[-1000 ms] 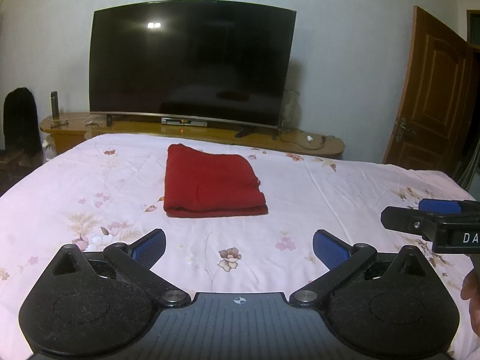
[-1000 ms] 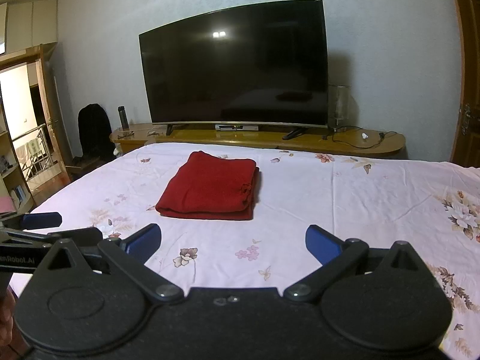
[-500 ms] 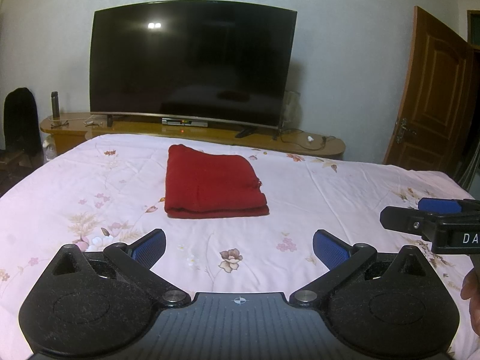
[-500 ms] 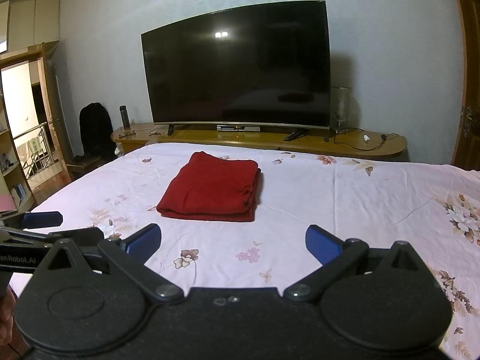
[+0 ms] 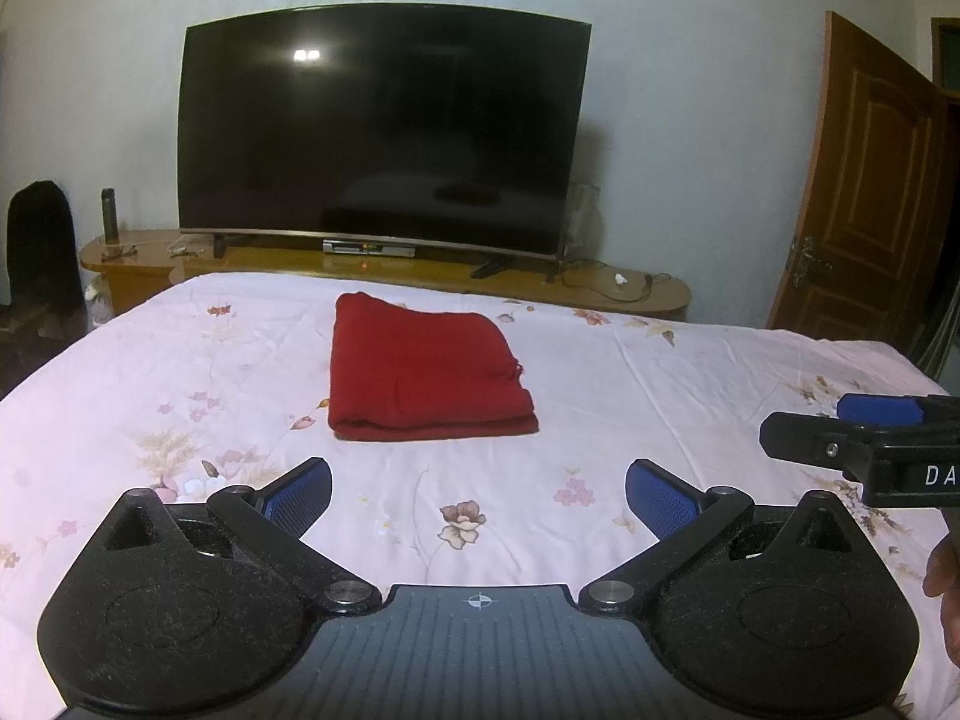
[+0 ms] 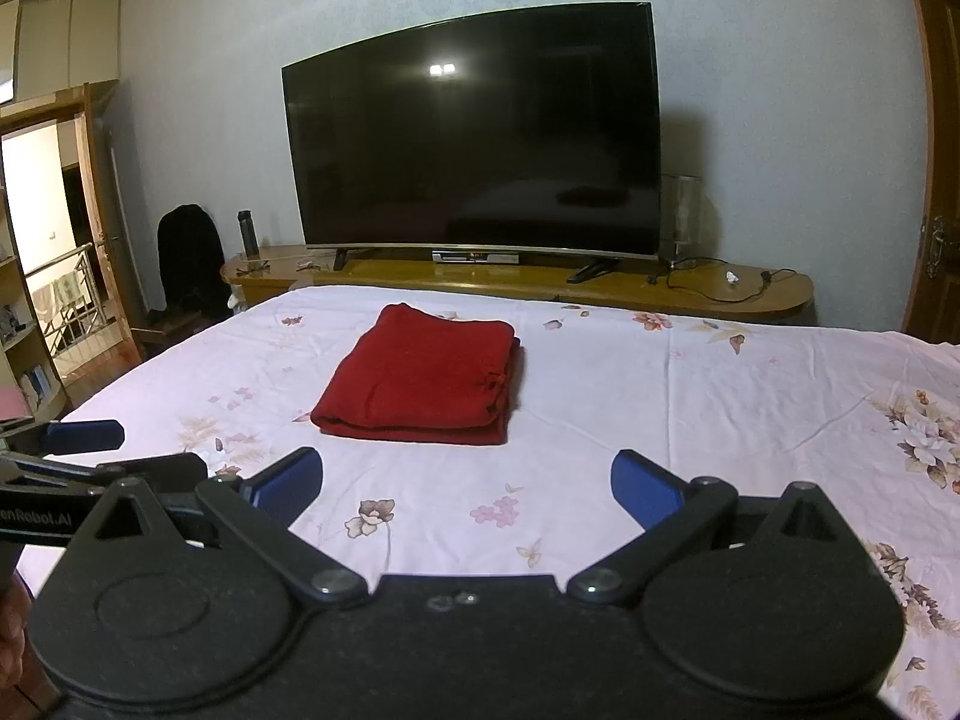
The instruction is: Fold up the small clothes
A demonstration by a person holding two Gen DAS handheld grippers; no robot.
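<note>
We have open floral bedsheet [image 5: 600,396] between our left tool [image 5: 478,495], its fingers spread wide, and the folded red garment [image 5: 423,369]. Our right tool [image 6: 466,489], also spread, hangs just beside it. Beyond the bed stands the television [image 6: 474,132] on its wooden bench [image 6: 690,291].

The red garment [image 5: 426,369] looked like soft, matt knit cloth. The bed sheet [image 5: 660,396] was smooth, floral-printed pale pink cotton. The TV stand [image 6: 630,291] showed glossy varnished wood, the television [image 6: 480,138] a glassy black screen.
</note>
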